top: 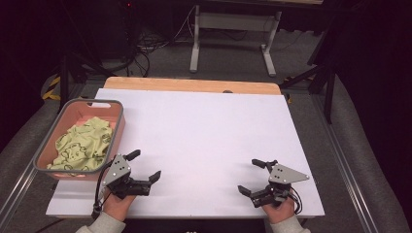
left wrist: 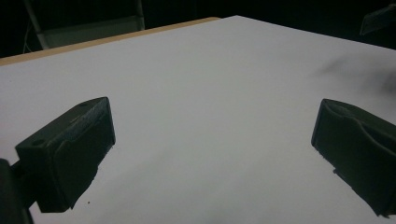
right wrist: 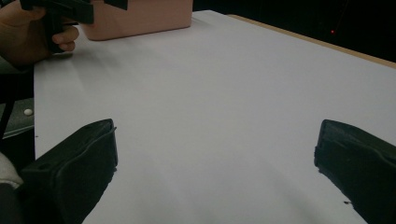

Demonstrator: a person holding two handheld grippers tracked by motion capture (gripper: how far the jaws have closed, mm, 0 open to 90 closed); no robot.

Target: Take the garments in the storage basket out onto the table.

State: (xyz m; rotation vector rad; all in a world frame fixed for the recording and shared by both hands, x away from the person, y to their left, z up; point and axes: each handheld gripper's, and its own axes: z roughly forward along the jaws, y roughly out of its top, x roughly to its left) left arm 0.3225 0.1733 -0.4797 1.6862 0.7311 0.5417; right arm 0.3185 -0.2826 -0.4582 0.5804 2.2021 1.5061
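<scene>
My left gripper [top: 144, 165] rests near the table's front left, jaws spread wide with nothing between them. In the left gripper view its two black fingertips [left wrist: 70, 149] stand far apart over bare white surface. My right gripper [top: 251, 175] sits near the front right edge, also open and holding nothing. Its own view has both pads [right wrist: 74, 168] wide apart above the white table, with the other hand [right wrist: 28, 35] and the pink basket [right wrist: 140, 18] farther off. The pink basket [top: 48, 148] at the left holds a crumpled yellow-green garment [top: 82, 143] with a printed pattern.
The white tabletop [top: 209, 136] has a wooden strip [top: 194, 85] along its far edge. A white metal stand [top: 231, 34] and cables lie on the floor beyond. Dark padded rails run along both sides of the table.
</scene>
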